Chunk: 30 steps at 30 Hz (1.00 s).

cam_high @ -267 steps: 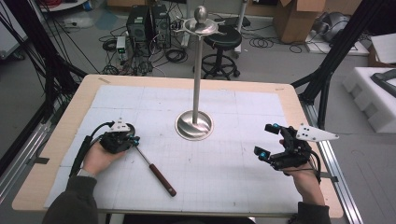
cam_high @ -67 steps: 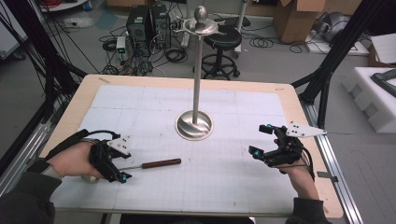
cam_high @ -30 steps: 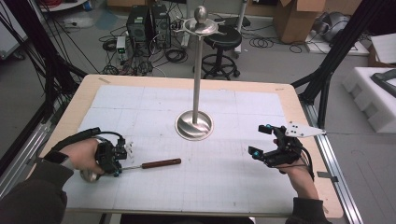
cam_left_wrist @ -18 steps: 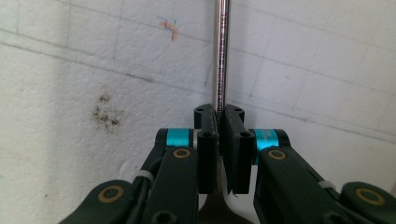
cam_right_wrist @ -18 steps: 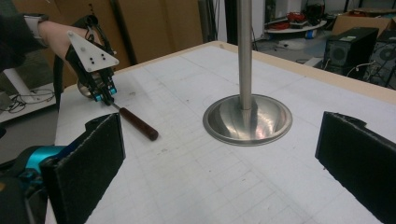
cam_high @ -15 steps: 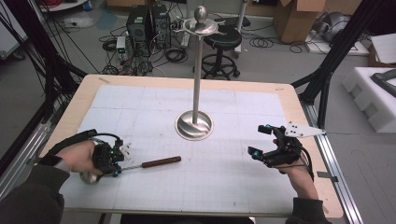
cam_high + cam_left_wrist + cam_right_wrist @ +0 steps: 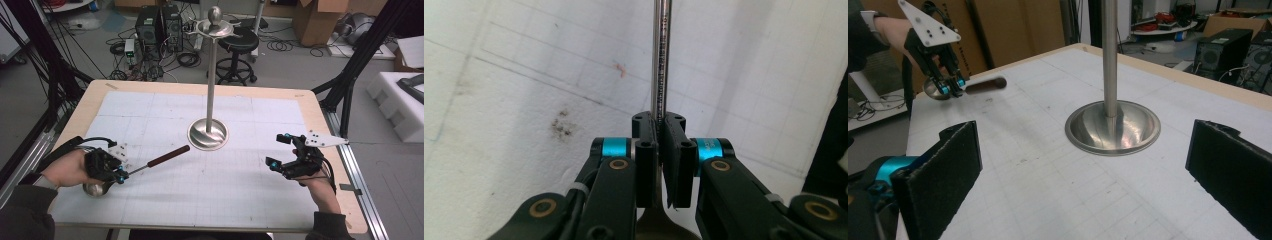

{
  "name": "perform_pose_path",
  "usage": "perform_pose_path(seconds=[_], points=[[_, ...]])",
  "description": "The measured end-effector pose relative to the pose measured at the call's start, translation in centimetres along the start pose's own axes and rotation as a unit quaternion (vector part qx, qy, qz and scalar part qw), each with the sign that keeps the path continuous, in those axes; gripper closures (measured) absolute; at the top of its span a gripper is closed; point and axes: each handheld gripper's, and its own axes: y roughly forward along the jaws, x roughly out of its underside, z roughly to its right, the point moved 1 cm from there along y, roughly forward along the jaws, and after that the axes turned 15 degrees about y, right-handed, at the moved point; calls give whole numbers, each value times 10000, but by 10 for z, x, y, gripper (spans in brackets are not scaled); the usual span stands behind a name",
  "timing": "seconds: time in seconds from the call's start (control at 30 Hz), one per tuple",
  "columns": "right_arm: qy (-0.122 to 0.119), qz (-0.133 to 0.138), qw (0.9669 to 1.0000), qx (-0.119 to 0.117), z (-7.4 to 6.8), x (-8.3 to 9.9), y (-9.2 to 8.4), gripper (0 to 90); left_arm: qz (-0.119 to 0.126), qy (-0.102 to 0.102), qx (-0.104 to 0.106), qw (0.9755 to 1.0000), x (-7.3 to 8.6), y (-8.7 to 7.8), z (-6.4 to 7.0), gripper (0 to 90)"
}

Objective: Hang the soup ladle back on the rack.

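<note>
Wooden table (image 7: pixel 90 107) under a white gridded mat (image 7: pixel 210 180), seen from above. Near the middle, a tall steel stand (image 7: pixel 212 95) with hook arms at the top, on a round base. At the right edge, right gripper (image 7: pixel 284 152), jaws spread wide, holding nothing, idle. At the left, left gripper (image 7: pixel 118 172), jaws clamped on the thin metal shaft of a ladle (image 7: pixel 155 162); dark handle raised and pointing toward the stand, bowl low beside the hand. Pickup judged done; left to do, probably, carrying the ladle across and hanging it on the stand.
</note>
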Motion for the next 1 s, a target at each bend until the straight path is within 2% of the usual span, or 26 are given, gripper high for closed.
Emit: perform_pose_path(seconds=[0.1, 0.23, 0.33, 0.4, 0.47, 0.5, 0.53, 0.57, 0.67, 0.7, 0.77, 0.8, 0.83, 0.9, 1.0], points=[[8, 3, 10000, -4, 0, 0, 0, 3, 272, -88, -144, 9995, 3, -7, 1, 844], [12, 5, 10000, -7, 0, 0, 0, 3, 716, -289, -344, 9964, 7, -15, 1, 844], [33, 12, 10000, -12, 0, 0, -1, 3, 1158, -491, -547, 9905, 12, -22, 0, 844], [34, 12, 10000, -10, 0, 0, -1, 3, 1403, -611, -565, 9866, 15, -25, 0, 844], [34, 10, 10000, -9, 0, 0, -1, 3, 1655, -783, -696, 9806, 17, -26, 0, 844], [39, 10, 10000, -8, 0, 0, -1, 3, 1698, -823, -743, 9792, 17, -26, 0, 844], [34, 8, 10000, -7, 0, 0, -1, 4, 1805, -914, -864, 9755, 19, -27, 0, 844], [34, 8, 10000, -7, 0, 0, -1, 4, 1878, -969, -896, 9733, 19, -27, 1, 844], [17, 24, 10000, 7, 0, 0, -1, 3, 2144, -1120, -1098, 9641, 22, -29, 2, 844], [24, 27, 10000, 8, 0, 0, -2, 3, 2190, -1129, -1128, 9626, 22, -30, 2, 844], [29, 56, 10000, 18, 0, -1, -2, 3, 2425, -1167, -1227, 9553, 21, -31, 5, 844], [26, 54, 10000, 17, 0, -1, -2, 3, 2595, -1227, -1316, 9488, 21, -32, 6, 844], [35, 53, 10000, 19, 0, -1, -2, 3, 2651, -1250, -1345, 9466, 21, -32, 7, 844], [20, 55, 10000, 5, 0, -1, -2, 4, 2899, -1348, -1503, 9355, 20, -31, 8, 844], [12, 53, 10000, 4, 0, 0, -2, 4, 3115, -1520, -1738, 9218, 18, -30, 8, 844]])
